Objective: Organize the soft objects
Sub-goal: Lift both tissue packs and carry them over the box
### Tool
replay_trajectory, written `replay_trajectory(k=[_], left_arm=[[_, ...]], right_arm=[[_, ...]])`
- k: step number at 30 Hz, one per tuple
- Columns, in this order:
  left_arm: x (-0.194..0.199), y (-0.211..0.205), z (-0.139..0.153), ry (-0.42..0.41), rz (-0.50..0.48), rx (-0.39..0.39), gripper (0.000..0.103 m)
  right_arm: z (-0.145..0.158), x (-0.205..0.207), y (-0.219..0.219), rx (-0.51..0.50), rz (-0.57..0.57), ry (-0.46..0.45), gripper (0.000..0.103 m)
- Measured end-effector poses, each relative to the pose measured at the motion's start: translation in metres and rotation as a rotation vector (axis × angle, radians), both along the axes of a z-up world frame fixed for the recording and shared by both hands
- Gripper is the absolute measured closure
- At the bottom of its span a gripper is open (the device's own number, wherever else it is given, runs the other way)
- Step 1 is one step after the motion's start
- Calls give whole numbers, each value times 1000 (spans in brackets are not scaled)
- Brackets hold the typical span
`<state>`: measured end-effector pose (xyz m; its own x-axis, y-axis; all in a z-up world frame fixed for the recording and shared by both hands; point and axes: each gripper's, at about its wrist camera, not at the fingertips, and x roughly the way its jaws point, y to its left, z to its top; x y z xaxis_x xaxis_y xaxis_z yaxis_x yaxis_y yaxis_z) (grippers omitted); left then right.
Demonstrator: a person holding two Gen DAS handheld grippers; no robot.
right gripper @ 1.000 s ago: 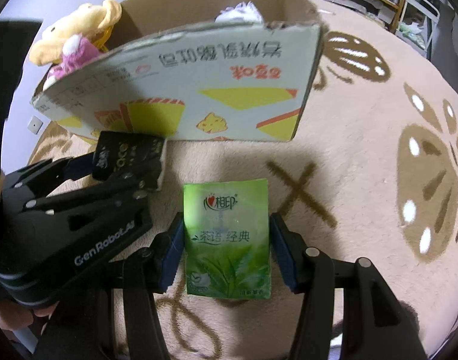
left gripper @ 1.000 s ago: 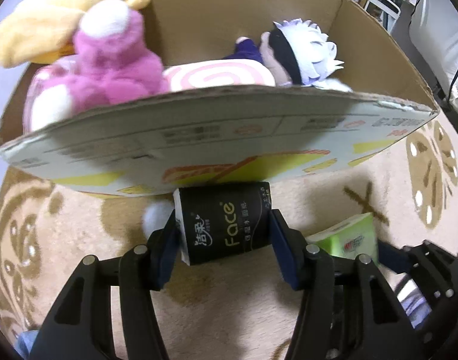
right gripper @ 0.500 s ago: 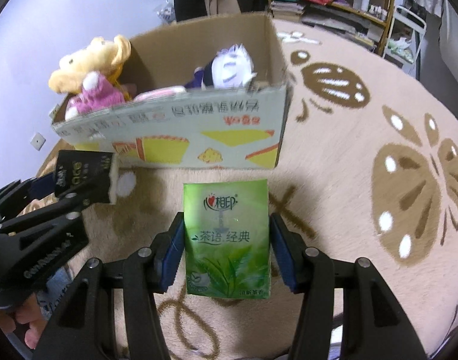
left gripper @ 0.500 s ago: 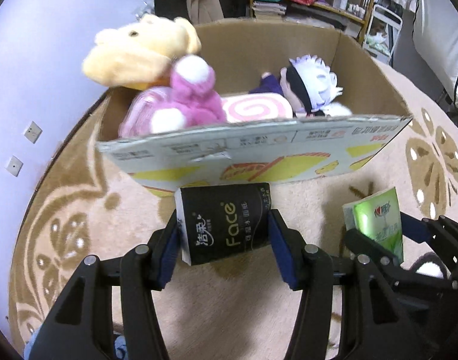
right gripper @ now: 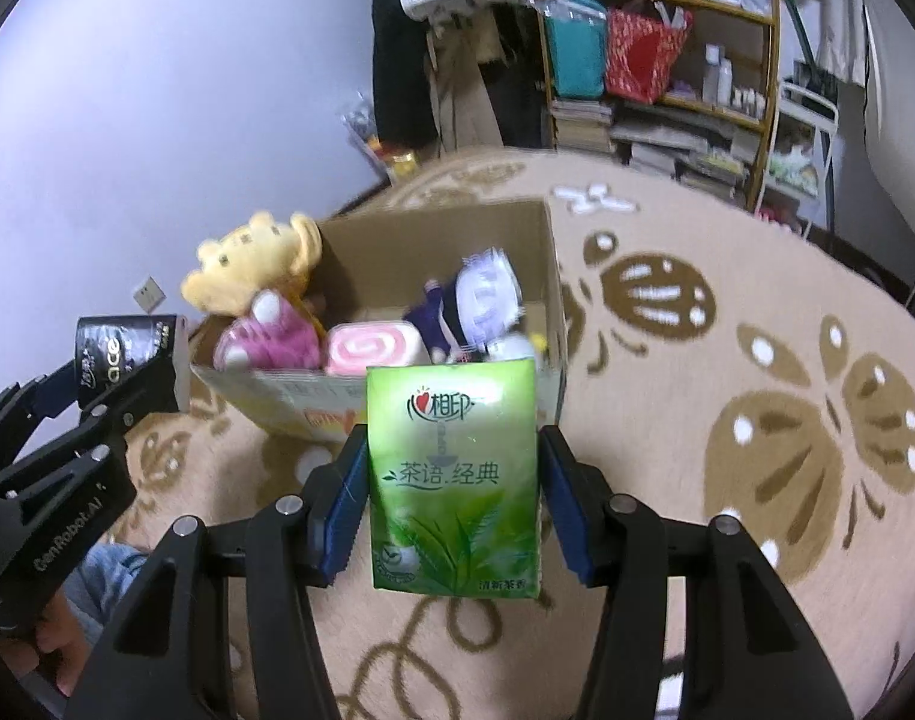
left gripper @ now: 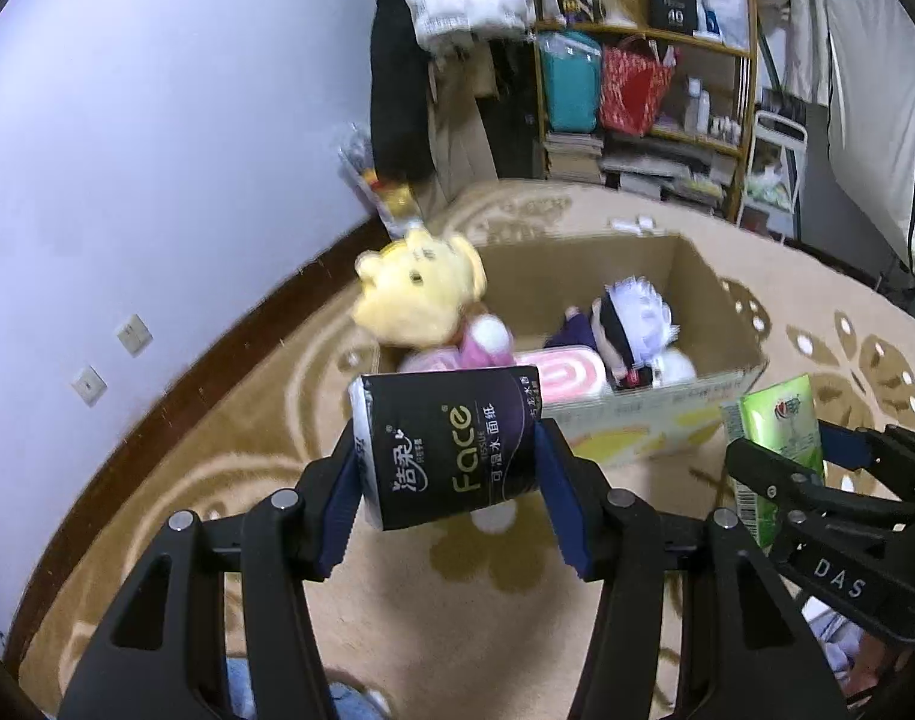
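Observation:
My left gripper (left gripper: 448, 474) is shut on a black tissue pack (left gripper: 451, 444) printed "Face", held in the air above the carpet. My right gripper (right gripper: 451, 480) is shut on a green tissue pack (right gripper: 453, 480), also lifted. Ahead and below both stands an open cardboard box (left gripper: 706, 294) (right gripper: 550, 276). Inside it lie a yellow plush bear (left gripper: 418, 294), a pink plush (left gripper: 484, 342), a pink swirl roll (left gripper: 568, 372) and a white-haired doll (left gripper: 634, 321). The right gripper with its green pack (left gripper: 778, 432) shows at the right of the left wrist view.
A beige patterned carpet (right gripper: 787, 420) covers the floor. A white wall (left gripper: 157, 150) with sockets runs on the left. A cluttered shelf (left gripper: 643, 96) with bags and books stands at the back. A small white ball (left gripper: 493, 519) lies on the carpet before the box.
Both grippers have risen and pulled back from the box, each keeping its tissue pack. The box now looks smaller and lower, and the room behind has come into view.

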<state>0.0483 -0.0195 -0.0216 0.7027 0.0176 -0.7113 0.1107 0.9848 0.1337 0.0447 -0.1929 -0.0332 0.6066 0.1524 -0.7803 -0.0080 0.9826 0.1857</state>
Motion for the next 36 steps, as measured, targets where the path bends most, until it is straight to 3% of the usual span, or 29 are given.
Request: replay_trajectory(k=[6, 15, 24, 36], left_arm=[[2, 10, 18, -56, 12, 18, 50], [10, 8, 33, -142, 10, 88, 49], [30, 1, 31, -155, -3, 92, 49], [71, 8, 31, -156, 32, 59, 49]], right_arm=[[17, 7, 1, -4, 3, -72, 45], [14, 24, 3, -4, 14, -124, 45], [14, 42, 2, 10, -4, -181, 45], [2, 76, 8, 18, 21, -186, 45]])
